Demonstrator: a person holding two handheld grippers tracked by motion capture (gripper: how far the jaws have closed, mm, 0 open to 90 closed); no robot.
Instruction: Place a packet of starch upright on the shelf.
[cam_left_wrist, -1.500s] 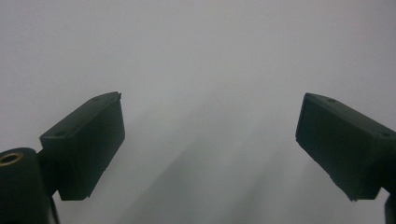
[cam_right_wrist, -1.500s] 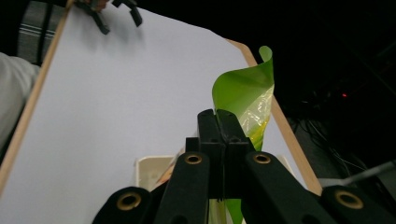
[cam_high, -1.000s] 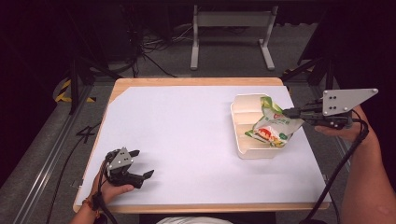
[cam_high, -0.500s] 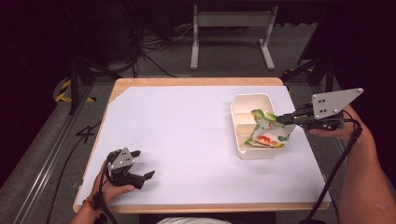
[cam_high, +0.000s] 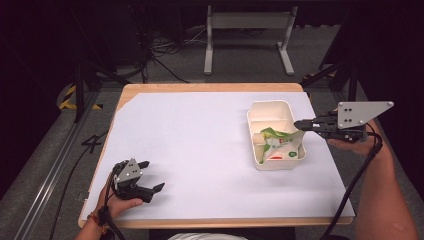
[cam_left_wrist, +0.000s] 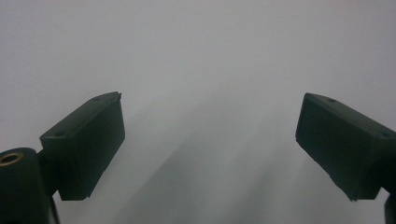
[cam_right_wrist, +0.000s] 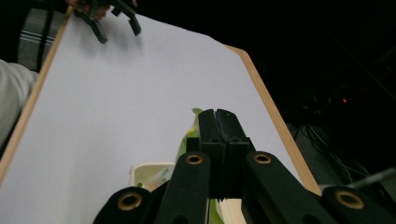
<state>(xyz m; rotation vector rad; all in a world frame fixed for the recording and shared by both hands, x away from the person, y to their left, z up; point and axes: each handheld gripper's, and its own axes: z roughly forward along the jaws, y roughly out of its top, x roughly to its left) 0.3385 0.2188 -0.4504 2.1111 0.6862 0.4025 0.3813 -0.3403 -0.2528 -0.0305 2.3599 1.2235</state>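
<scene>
While my right claw (cam_high: 300, 123) pinches the top corner of the green-and-white snack packet (cam_high: 278, 145), the packet now sits lower in the white divided container (cam_high: 270, 109) than it did a second ago, when it hung tilted above the rim. Its bottom appears to rest in the container's near compartment, at the right side of the white-covered table (cam_high: 200, 145). In the right gripper view the jaws are pressed fully together, a sliver of green packet showing at their tips. My right hand (cam_high: 352, 144) has dropped and drawn slightly nearer across the last second, so I judge the placing nearly done, with letting go the step that remains. My left claw (cam_high: 152, 176) has not moved: it lies at the near left corner of the table, jaws spread wide and holding nothing, blank white surface between them in the left gripper view.
</scene>
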